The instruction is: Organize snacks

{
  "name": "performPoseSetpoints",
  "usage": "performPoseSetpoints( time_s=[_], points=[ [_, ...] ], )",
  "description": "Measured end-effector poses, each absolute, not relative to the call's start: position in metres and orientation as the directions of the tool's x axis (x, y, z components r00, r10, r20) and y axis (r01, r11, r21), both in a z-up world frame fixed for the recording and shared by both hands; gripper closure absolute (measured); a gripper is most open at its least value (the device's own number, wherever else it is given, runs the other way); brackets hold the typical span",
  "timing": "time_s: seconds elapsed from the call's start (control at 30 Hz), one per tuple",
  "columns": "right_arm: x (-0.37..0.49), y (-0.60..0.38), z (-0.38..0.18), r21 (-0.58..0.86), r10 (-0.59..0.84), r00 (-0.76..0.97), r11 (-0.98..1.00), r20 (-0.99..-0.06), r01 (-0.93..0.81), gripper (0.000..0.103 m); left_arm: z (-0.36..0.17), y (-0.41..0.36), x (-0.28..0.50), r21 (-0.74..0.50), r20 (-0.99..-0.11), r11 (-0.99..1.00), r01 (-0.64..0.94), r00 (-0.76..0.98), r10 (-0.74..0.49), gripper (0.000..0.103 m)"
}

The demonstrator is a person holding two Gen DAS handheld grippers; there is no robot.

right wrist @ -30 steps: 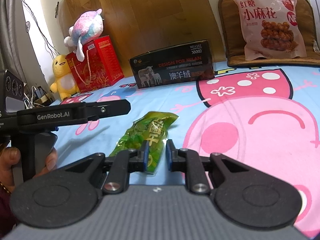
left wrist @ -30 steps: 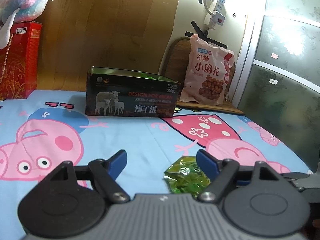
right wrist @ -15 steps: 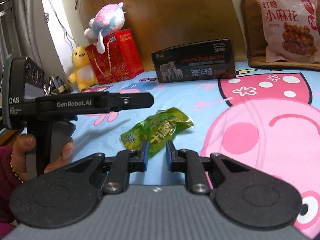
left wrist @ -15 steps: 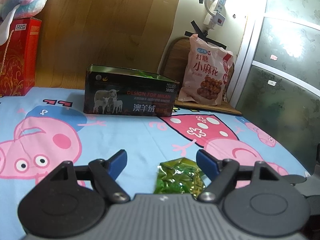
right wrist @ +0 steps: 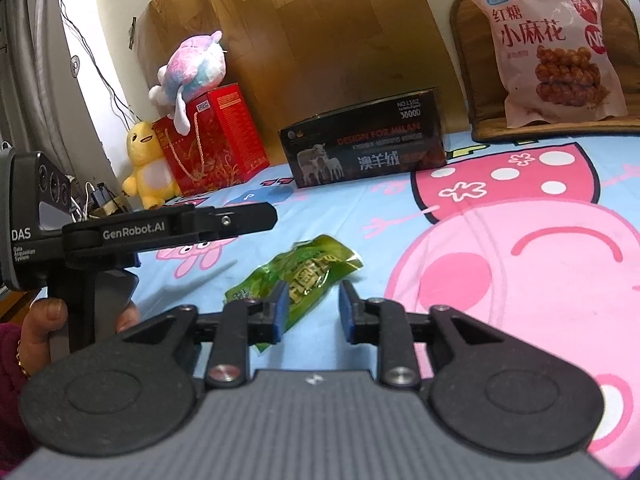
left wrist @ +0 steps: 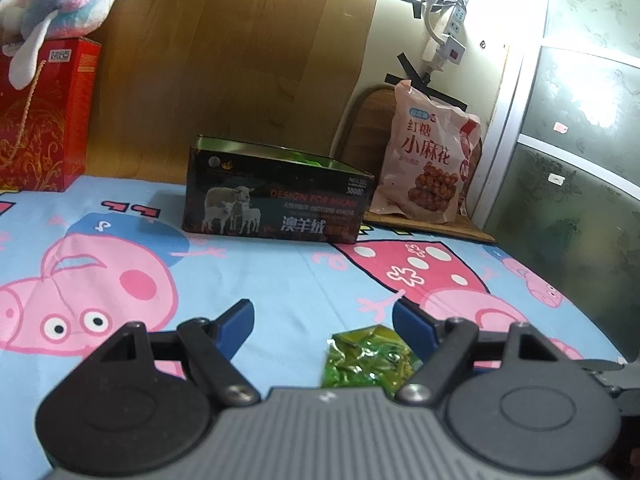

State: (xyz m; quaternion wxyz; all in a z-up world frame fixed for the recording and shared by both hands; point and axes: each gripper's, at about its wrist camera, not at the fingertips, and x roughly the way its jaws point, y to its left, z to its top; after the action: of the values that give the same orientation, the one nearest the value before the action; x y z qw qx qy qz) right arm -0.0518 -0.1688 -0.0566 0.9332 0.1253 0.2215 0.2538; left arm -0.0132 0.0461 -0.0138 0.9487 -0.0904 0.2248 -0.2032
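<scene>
A green snack packet (right wrist: 298, 272) lies flat on the Peppa Pig sheet; it also shows in the left wrist view (left wrist: 368, 354), low between the fingers. My left gripper (left wrist: 322, 314) is open and wide, just above and behind the packet. My right gripper (right wrist: 312, 306) is open a moderate way, empty, with its left pad over the packet's near end. A black open-topped box (left wrist: 280, 204) with sheep printed on it stands at the back; it also shows in the right wrist view (right wrist: 364, 146). The left gripper's body (right wrist: 160, 232) is seen from the right wrist.
A pink bag of fried twists (left wrist: 430, 160) leans on a brown cushion at the back right. A red gift bag (right wrist: 210, 140) with a plush toy (right wrist: 192, 68) on top and a yellow plush duck (right wrist: 148, 164) stand at the back left. Frosted glass doors (left wrist: 580, 140) are on the right.
My right gripper's jaws have opened from nearly shut to a moderate gap and shifted right of the packet. The left gripper has drifted slightly; the packet lies in place.
</scene>
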Motion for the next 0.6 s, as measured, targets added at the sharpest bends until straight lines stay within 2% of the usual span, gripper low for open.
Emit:
performPoseSetpoints(
  time_s=[0.6],
  points=[
    [-0.0505, -0.1676, -0.0576, 0.344, 0.528, 0.767, 0.842, -0.364, -0.416, 0.07, -0.0125, 0.0416, -0.016, -0.227, -0.39, 0.897, 0.378, 0.809, -0.44, 0.024]
  ],
)
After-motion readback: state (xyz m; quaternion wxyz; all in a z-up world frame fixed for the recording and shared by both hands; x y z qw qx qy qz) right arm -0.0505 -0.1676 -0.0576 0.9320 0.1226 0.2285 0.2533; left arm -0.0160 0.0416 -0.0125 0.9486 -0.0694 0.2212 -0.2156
